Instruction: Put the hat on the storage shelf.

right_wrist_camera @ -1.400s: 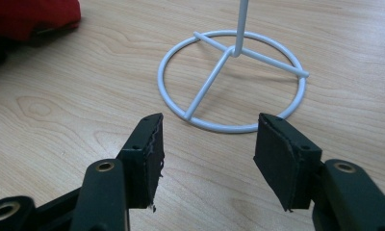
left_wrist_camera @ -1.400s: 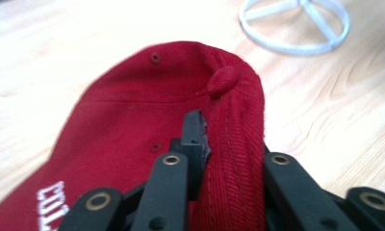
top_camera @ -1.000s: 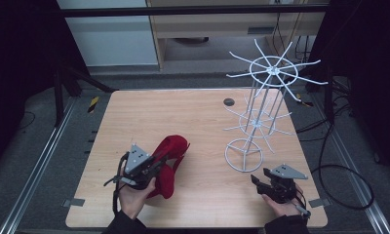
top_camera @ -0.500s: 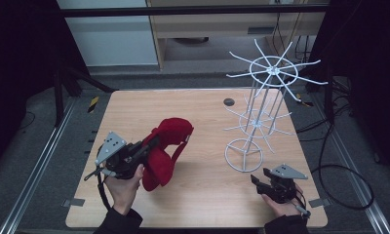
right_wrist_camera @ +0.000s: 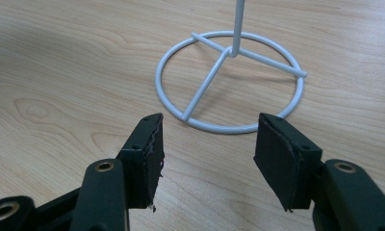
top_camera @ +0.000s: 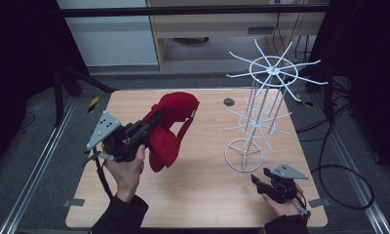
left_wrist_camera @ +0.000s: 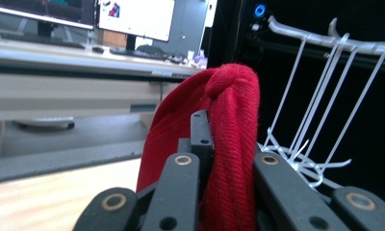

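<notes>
A red cap (top_camera: pixel 171 126) hangs in the air above the left half of the table, and my left gripper (top_camera: pixel 151 122) is shut on its fabric. In the left gripper view the red cap (left_wrist_camera: pixel 229 144) is pinched between the black jaws. A white wire rack (top_camera: pixel 261 112) with spokes at the top stands on the right half of the table. My right gripper (top_camera: pixel 258 181) rests near the front right edge, open and holding nothing. In the right gripper view my right gripper (right_wrist_camera: pixel 207 159) faces the rack's ring base (right_wrist_camera: pixel 229 82).
A small dark round mark (top_camera: pixel 228 102) lies at the back of the wooden table (top_camera: pixel 203 190). A desk with monitors (left_wrist_camera: pixel 84 19) stands beyond the table. Cables trail over the floor at the right.
My left gripper has lifted the red cap off the table and turned it up and toward the rack. The right gripper has stayed in place.
</notes>
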Action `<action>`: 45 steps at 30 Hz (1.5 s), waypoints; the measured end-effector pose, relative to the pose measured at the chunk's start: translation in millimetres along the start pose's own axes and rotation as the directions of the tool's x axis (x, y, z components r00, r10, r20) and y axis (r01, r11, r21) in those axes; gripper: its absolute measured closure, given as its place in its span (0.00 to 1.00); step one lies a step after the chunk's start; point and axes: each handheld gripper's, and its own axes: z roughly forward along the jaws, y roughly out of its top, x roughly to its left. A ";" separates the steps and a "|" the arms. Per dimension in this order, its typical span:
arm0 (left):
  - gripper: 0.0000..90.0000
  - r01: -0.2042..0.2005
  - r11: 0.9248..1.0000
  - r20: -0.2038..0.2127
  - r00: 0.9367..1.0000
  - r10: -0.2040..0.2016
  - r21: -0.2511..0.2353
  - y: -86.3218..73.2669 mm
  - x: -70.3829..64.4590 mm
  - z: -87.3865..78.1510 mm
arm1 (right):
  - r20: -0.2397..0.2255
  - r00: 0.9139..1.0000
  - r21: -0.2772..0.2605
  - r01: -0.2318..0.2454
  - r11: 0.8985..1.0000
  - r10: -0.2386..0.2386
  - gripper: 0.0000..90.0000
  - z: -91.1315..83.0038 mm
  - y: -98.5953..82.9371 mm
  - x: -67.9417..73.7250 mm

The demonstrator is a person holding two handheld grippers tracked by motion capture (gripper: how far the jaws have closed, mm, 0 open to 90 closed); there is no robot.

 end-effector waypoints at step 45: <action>0.94 0.032 0.976 0.209 0.978 0.014 -0.216 93.3 -68.5 22.5 | -0.007 1.000 0.003 0.009 1.000 -0.009 0.49 2.2 -0.3 -1.3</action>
